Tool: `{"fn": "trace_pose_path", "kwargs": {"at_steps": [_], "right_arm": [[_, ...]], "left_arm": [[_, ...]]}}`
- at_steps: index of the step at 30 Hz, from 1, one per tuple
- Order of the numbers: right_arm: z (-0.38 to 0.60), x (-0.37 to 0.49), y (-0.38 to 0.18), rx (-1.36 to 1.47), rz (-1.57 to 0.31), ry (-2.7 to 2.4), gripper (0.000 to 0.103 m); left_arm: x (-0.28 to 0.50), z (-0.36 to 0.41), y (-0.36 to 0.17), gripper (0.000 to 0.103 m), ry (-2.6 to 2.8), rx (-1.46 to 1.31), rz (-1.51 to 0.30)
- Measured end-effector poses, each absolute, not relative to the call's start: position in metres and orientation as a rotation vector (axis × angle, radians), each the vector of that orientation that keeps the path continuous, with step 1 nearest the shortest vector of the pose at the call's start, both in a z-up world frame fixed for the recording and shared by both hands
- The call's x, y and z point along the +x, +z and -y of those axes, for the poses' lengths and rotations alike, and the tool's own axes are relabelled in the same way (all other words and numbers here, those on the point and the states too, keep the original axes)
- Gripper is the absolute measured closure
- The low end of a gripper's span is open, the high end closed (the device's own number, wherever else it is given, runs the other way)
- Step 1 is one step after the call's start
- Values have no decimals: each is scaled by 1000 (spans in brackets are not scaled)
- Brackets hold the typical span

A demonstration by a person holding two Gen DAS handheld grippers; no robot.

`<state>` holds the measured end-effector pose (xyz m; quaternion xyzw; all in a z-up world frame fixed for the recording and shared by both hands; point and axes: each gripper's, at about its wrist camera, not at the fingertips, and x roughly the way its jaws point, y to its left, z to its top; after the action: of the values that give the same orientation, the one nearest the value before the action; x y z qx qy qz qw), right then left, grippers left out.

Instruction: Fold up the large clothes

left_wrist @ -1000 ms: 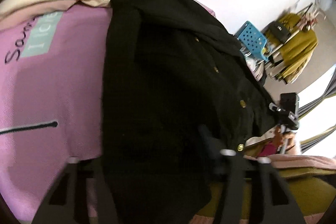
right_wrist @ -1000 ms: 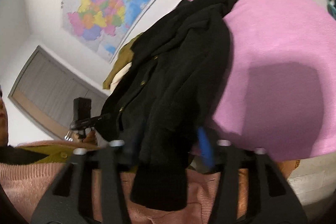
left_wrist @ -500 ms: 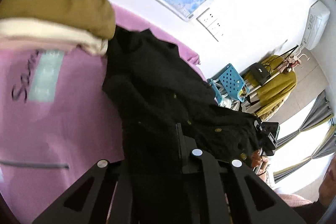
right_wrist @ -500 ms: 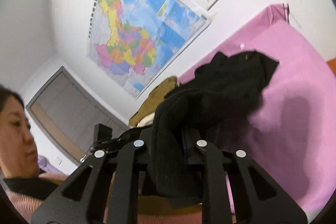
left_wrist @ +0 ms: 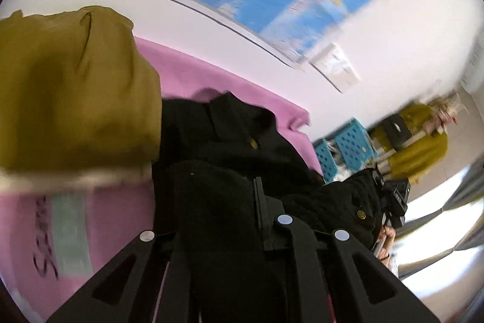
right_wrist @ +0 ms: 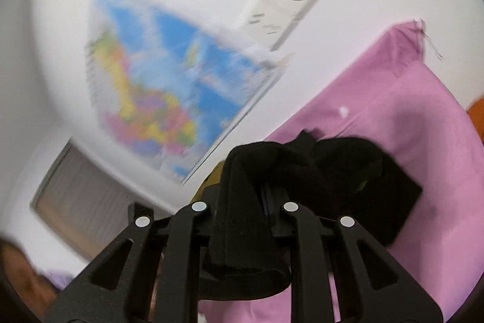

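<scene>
The black coat [left_wrist: 242, 141], clamped in both the left tool [left_wrist: 217, 202] and right tool [right_wrist: 245, 196], has been swung up and over toward the mustard pile [left_wrist: 69, 87], starting a fold.

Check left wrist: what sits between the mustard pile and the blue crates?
Left wrist view: the black coat and a strip of pink bedspread lie between the mustard pile and the blue crates.

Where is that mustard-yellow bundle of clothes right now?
In the left wrist view the mustard bundle sits at upper left on the pink sheet, right beside the black coat.
</scene>
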<state>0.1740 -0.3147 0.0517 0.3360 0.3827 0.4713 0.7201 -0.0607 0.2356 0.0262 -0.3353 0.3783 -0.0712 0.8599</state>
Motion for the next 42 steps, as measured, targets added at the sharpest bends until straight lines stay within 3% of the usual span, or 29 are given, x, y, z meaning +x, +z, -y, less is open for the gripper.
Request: {"fn": "trace_pose_path", "kwargs": {"at_steps": [4,5,9,12,16,21,29,30,31,32,33,34,36,38,42], "right_arm": [[292,236,13,777,-1002,857,79],[288,246,2,786,-1042,816,76],[274,261,-32,777,-1153,734,42],[279,251,-25,764,-1083,765,34],[271,218,11,537,-957,813,29],[215,156,39,122,-815,919,22],[115,127,6,-352,-782,917,23],[109,132,1,-358,-796,907,26],[106,137,-3,-355,-809,896,35],[104,141,-6,-356,-822,882,43],[102,144,-7,-352,-832,877,60],[101,147,-7,-338,-841,889,75],[107,150,3,-302,-823,905,86],[112,148,27,-232,-761,937,89],[124,154,59,-114,-636,925,87]], "left_arm": [[5,-260,4,77,-52,-771,-897],[24,-265,-8,67,-25,-772,-934],[50,-276,-34,50,7,-785,-991],[28,-275,-27,33,-84,-805,-895],[-14,-252,-6,27,-111,-633,-784],[-33,-186,0,23,-107,-274,-785],[25,-99,-20,18,-146,25,-871],[37,-95,-28,18,-131,42,-903],[51,-91,-38,20,-96,61,-950],[60,-92,-46,33,-69,68,-972],[62,-89,-49,50,-69,72,-976],[68,-88,-52,60,-94,66,-979],[71,-91,-47,85,-113,27,-948],[69,-99,-27,91,-134,-26,-877],[60,-116,16,90,-158,-94,-723]]}}
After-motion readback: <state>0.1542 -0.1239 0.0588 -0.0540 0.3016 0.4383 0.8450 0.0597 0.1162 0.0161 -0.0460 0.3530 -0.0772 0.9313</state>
